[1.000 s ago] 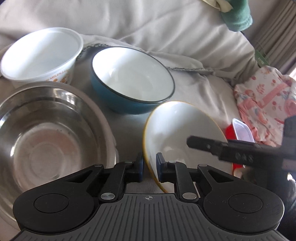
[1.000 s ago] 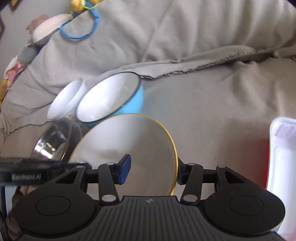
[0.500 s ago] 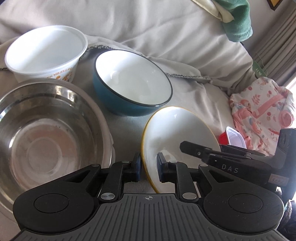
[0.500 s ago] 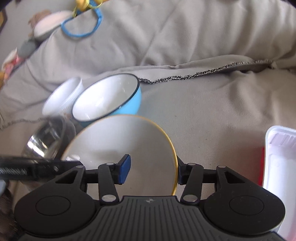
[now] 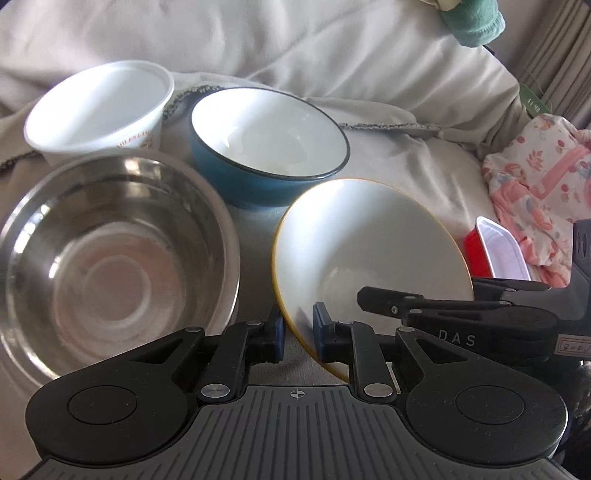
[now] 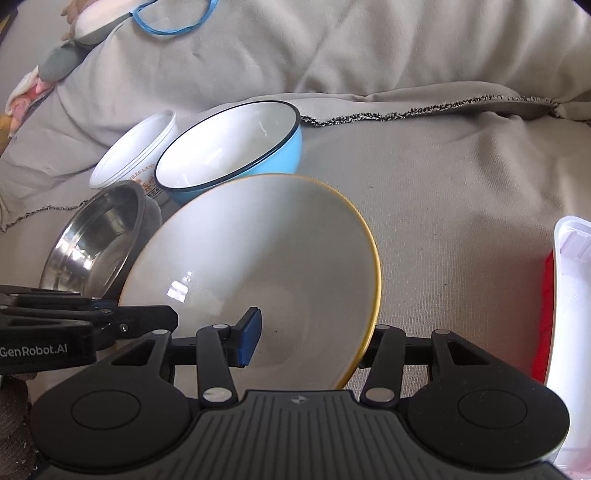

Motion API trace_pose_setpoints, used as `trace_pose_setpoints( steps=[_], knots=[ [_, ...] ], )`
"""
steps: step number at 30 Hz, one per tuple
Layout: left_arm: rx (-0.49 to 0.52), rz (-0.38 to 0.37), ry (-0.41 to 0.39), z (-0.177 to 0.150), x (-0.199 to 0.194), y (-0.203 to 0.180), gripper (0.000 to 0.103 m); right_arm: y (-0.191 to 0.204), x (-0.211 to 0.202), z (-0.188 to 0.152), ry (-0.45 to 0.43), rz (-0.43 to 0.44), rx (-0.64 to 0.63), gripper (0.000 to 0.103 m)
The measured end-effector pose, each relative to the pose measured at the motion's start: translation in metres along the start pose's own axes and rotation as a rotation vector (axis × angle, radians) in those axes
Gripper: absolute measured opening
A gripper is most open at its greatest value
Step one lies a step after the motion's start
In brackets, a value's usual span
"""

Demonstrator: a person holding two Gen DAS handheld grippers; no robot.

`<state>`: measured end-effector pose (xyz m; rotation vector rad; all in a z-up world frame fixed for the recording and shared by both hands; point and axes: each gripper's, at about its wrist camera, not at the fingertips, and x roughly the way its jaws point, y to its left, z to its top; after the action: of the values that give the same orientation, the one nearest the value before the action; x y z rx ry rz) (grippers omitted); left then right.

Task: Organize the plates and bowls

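Observation:
A white bowl with a yellow rim (image 5: pixel 373 243) (image 6: pixel 266 266) is held tilted between both grippers. My left gripper (image 5: pixel 298 334) is shut on its left rim. My right gripper (image 6: pixel 310 339) straddles its right rim, one blue pad (image 6: pixel 248 339) inside the bowl and the other finger behind the rim. A steel bowl (image 5: pixel 107 254) (image 6: pixel 96 243) sits to the left. A blue bowl with a white inside (image 5: pixel 266 144) (image 6: pixel 229 147) and a white plastic tub (image 5: pixel 99 107) (image 6: pixel 136 147) stand behind.
All lies on a beige cloth-covered sofa (image 6: pixel 443 184). A red container with a white lid (image 5: pixel 495 247) (image 6: pixel 569 314) lies to the right. Pink patterned fabric (image 5: pixel 535 177) is at the far right, and a green cloth (image 5: pixel 472 22) on the backrest.
The yellow-rimmed bowl has stayed between both grippers and tipped a little more upright. The left wrist view has drawn slightly back and right; the other dishes have not moved.

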<state>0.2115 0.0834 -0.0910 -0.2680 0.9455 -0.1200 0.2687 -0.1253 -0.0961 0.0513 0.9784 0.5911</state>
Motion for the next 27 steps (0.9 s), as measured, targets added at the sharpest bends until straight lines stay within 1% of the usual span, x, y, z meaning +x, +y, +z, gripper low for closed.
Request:
trace_pose_setpoints(
  steps=[3, 5, 7, 9, 12, 15, 18, 19, 20, 22, 25, 27],
  knots=[
    [-0.012, 0.0, 0.01, -0.001, -0.009, 0.003, 0.019, 0.0, -0.002, -0.001, 0.018, 0.037, 0.009, 0.049],
    [-0.015, 0.011, 0.014, -0.002, -0.017, 0.007, 0.021, 0.002, -0.006, -0.002, 0.03, 0.076, 0.011, 0.049],
    [-0.041, 0.013, 0.022, -0.005, -0.021, 0.014, 0.02, 0.008, -0.01, -0.005, 0.037, 0.114, -0.018, 0.049],
    [-0.067, 0.003, 0.019, -0.009, -0.019, 0.021, 0.02, 0.015, -0.01, -0.009, 0.046, 0.128, -0.047, 0.049],
    [-0.054, 0.0, -0.007, -0.012, -0.017, 0.021, 0.02, 0.018, -0.009, -0.01, 0.045, 0.118, -0.059, 0.049],
    [-0.021, -0.001, -0.042, -0.014, -0.017, 0.016, 0.02, 0.008, -0.014, -0.005, 0.007, 0.103, -0.014, 0.049],
    [-0.034, -0.016, -0.064, -0.014, -0.016, 0.018, 0.02, -0.005, -0.02, 0.002, -0.043, 0.092, 0.05, 0.049],
    [-0.034, -0.021, -0.073, -0.014, -0.016, 0.017, 0.021, -0.008, -0.021, 0.003, -0.054, 0.095, 0.064, 0.049],
    [-0.034, -0.023, -0.076, -0.014, -0.016, 0.016, 0.026, -0.01, -0.022, 0.005, -0.059, 0.107, 0.074, 0.049],
    [-0.043, -0.032, -0.069, -0.014, -0.016, 0.015, 0.031, -0.009, -0.024, 0.005, -0.064, 0.125, 0.075, 0.049],
    [-0.057, -0.039, -0.073, -0.013, -0.014, 0.016, 0.029, -0.008, -0.028, 0.005, -0.079, 0.128, 0.071, 0.049],
    [-0.045, -0.017, -0.08, -0.014, -0.014, 0.014, 0.026, -0.009, -0.028, 0.006, -0.081, 0.121, 0.072, 0.049]
  ],
)
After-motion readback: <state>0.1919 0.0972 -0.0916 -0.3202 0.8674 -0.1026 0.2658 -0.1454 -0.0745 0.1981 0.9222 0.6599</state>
